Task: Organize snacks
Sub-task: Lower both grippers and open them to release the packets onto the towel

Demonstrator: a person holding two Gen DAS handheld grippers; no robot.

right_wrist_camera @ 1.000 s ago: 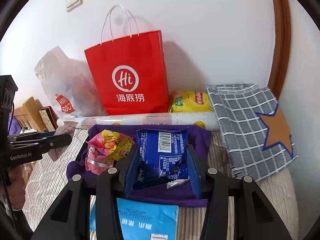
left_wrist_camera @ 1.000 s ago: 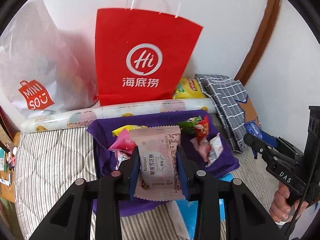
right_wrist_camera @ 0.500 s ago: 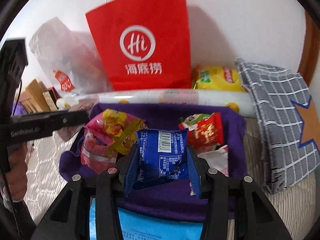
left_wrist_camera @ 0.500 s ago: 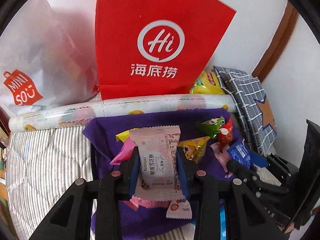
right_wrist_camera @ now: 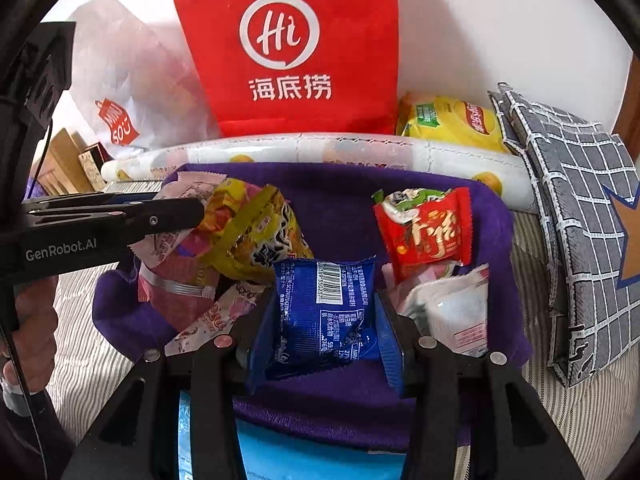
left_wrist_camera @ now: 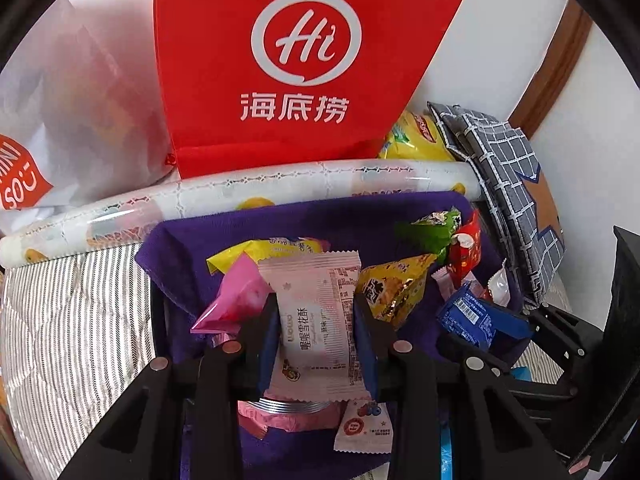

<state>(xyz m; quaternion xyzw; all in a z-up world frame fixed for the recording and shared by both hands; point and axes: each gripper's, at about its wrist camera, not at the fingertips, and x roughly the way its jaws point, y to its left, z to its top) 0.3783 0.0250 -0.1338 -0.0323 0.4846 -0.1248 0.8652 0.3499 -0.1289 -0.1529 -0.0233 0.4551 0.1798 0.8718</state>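
In the left wrist view, the left gripper [left_wrist_camera: 316, 320] is clamped on a pale pink snack packet [left_wrist_camera: 316, 312], held over the purple cloth-lined bin [left_wrist_camera: 192, 240] among a pink pyramid sachet [left_wrist_camera: 236, 300], a gold pyramid sachet [left_wrist_camera: 394, 286] and a green one [left_wrist_camera: 430, 230], with the red paper bag [left_wrist_camera: 296, 60] standing behind. In the right wrist view, the right gripper [right_wrist_camera: 326, 320] has a blue snack packet [right_wrist_camera: 326, 316] between its jaws, which are opening though the pads still touch its sides, low over the bin's purple lining [right_wrist_camera: 340, 216] beside a red packet [right_wrist_camera: 426, 232]; the left gripper [right_wrist_camera: 160, 216] reaches in from the left.
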